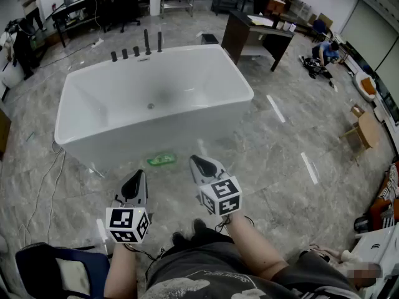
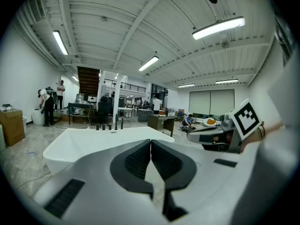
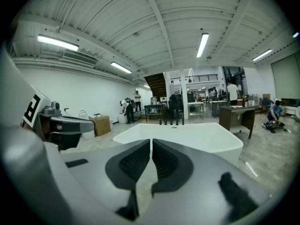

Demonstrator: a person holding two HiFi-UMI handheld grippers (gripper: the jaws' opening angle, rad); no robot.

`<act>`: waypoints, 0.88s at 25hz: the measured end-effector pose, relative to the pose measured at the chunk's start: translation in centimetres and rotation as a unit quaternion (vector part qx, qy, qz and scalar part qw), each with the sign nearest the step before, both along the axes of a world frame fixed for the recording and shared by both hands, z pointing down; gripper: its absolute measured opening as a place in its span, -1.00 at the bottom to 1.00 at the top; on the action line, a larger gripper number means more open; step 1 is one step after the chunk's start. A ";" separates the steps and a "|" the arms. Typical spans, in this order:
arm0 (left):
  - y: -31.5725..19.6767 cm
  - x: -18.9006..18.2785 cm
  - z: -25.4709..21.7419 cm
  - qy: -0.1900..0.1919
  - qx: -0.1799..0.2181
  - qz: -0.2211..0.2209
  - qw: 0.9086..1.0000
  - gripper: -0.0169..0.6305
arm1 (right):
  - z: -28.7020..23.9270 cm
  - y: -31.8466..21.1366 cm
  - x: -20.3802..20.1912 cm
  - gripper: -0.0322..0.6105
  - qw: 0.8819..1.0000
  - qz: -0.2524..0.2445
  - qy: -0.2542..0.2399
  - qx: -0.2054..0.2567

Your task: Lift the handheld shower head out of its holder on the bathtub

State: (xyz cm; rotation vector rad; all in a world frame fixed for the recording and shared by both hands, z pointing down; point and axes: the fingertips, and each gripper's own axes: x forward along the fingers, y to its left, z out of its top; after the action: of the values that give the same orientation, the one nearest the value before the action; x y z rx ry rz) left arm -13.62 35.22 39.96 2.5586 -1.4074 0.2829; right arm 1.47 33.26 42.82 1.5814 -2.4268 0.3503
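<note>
A white freestanding bathtub (image 1: 156,101) fills the middle of the head view. On its far rim stands a row of black fittings (image 1: 137,48), low knobs and two taller upright rods; I cannot tell which rod is the handheld shower head (image 1: 147,41). Both grippers hover over the floor on the tub's near side, well short of the fittings. My left gripper (image 1: 135,182) is shut and holds nothing. My right gripper (image 1: 202,165) is also shut and empty. The left gripper view has its jaws (image 2: 151,142) meeting in front of the tub (image 2: 84,144). In the right gripper view, the jaws (image 3: 151,141) touch below the fittings (image 3: 171,121).
A green object (image 1: 161,160) lies on the floor by the tub's near wall. A cable (image 1: 43,185) runs along the floor at left. A dark desk (image 1: 255,36) stands behind the tub to the right, and a person (image 1: 325,52) crouches beyond it. A blue chair (image 1: 50,270) is at my lower left.
</note>
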 end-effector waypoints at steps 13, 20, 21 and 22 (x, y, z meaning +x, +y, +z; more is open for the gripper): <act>-0.5 -0.2 -0.3 0.009 0.001 0.003 1.000 -0.90 | -0.6 -0.1 -0.5 -0.79 1.000 0.003 0.004 0.007; -1.7 0.6 0.5 0.012 -0.020 -0.005 1.000 -0.90 | -0.6 -1.0 0.9 -0.79 1.000 -0.002 -0.025 0.009; -2.0 1.1 0.7 0.011 -0.021 -0.009 1.000 -0.90 | -0.5 -1.3 1.6 -0.79 1.000 -0.002 -0.029 0.009; -2.5 1.6 0.8 0.009 -0.021 -0.012 1.000 -0.90 | -0.4 -1.7 2.5 -0.79 0.999 -0.001 -0.032 0.009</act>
State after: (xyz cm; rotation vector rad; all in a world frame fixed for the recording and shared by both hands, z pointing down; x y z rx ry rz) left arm -12.02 32.74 40.74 2.5035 -1.4089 0.2809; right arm 3.96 31.56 42.41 1.5990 -2.4861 0.3859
